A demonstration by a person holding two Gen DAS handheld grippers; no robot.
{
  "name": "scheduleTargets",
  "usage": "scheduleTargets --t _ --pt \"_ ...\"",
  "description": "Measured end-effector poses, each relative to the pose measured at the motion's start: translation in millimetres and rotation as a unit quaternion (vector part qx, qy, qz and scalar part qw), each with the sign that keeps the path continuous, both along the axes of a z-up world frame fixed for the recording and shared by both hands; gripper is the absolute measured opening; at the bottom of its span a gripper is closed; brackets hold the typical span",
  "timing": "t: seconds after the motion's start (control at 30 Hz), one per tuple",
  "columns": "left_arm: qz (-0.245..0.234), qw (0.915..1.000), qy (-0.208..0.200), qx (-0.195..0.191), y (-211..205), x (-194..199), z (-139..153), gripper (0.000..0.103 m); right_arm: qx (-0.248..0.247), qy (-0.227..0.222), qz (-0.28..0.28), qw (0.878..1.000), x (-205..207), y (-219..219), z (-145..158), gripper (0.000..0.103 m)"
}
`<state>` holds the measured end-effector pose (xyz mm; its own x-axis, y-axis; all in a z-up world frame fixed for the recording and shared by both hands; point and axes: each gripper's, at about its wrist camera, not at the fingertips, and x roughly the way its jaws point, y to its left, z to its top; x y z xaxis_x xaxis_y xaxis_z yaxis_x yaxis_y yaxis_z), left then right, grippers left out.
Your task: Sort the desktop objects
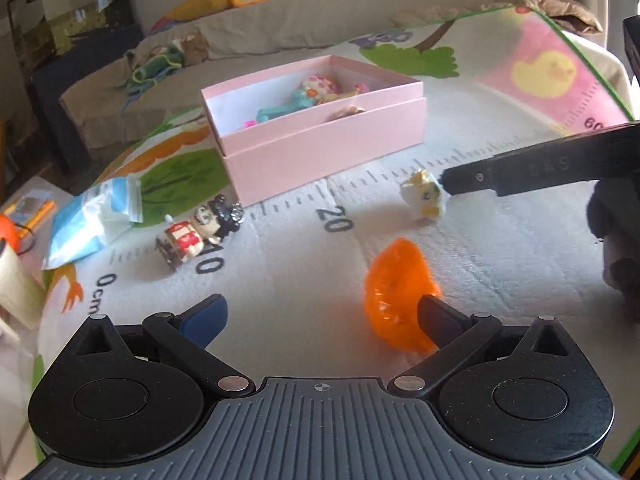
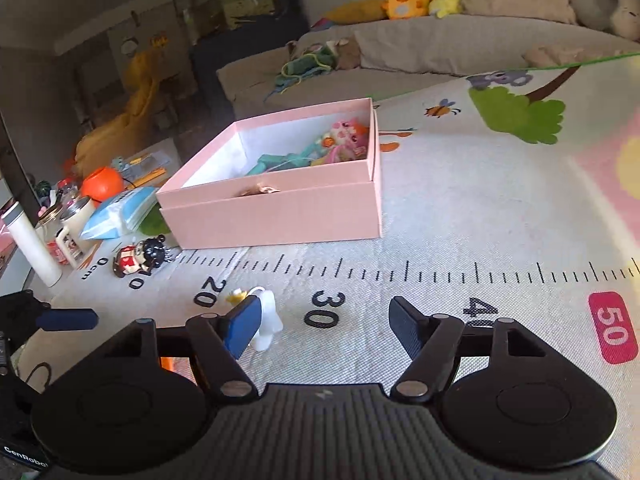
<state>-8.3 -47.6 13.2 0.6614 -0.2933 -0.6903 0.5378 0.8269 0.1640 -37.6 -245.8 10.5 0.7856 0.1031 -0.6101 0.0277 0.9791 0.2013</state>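
Orange toy (image 1: 396, 300) lay on mat (image 1: 500, 248) against left gripper (image 1: 320, 316), jaws wide, unclamped. Right gripper (image 2: 324, 328) parted, empty, white figure (image 2: 266, 320) beside its finger. Pink box (image 2: 280, 212) behind.

Both claws angle downward over a printed play mat. The left claw (image 1: 322, 320) has its jaws spread wide, its right finger (image 1: 438, 318) partly hidden behind a crumpled orange object, with nothing gripped between the pads. The right claw (image 2: 322, 326) also stands open, its left blue pad (image 2: 242, 330) just beside a small white figure, not clamped on it. In the left wrist view, one right-claw finger (image 1: 520, 174) reaches in from the right edge.
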Motion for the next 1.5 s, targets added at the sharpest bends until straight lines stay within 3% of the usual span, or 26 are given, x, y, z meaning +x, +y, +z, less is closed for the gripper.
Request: scheduleTargets --t 0.17,0.37,0.47,0.53,0.63,0.8,0.93,1.07,1.23,1.5 --pt "0.044 0.9986 -0.019 0.02 13 13 3 0.103 -0.001 -0.008 -0.006 1.0 -3 1 -7 0.087" --pt "0.076 0.9946 -0.051 0.049 32 19 8 0.103 -0.009 0.001 -0.008 1.0 -2 4 -9 0.091" --pt "0.112 0.989 -0.074 0.063 46 24 10 0.103 -0.012 0.002 -0.016 1.0 -2 4 -9 0.099" --pt "0.133 0.9866 -0.075 0.057 57 27 13 0.103 -0.015 0.003 -0.018 1.0 -2 4 -9 0.101" --pt "0.148 0.987 -0.06 0.012 72 28 22 0.103 -0.019 0.011 -0.019 1.0 0 5 -11 0.103" --pt "0.131 0.9892 -0.019 -0.062 83 21 28 0.103 -0.023 0.02 -0.019 0.999 3 5 -12 0.103" --pt "0.073 0.9922 0.033 -0.096 67 12 21 0.103 -0.037 0.025 -0.018 0.999 4 9 -13 0.103" --pt "0.024 0.9945 0.045 -0.091 42 0 12 0.103 -0.051 0.031 -0.017 0.998 6 12 -14 0.103" --pt "0.024 0.9932 0.066 -0.092 21 3 2 0.103 -0.102 0.05 -0.011 0.993 12 27 -17 0.103" --pt "0.029 0.9981 0.032 -0.045 4 12 -4 0.103 -0.097 0.052 -0.007 0.994 12 25 -17 0.103"
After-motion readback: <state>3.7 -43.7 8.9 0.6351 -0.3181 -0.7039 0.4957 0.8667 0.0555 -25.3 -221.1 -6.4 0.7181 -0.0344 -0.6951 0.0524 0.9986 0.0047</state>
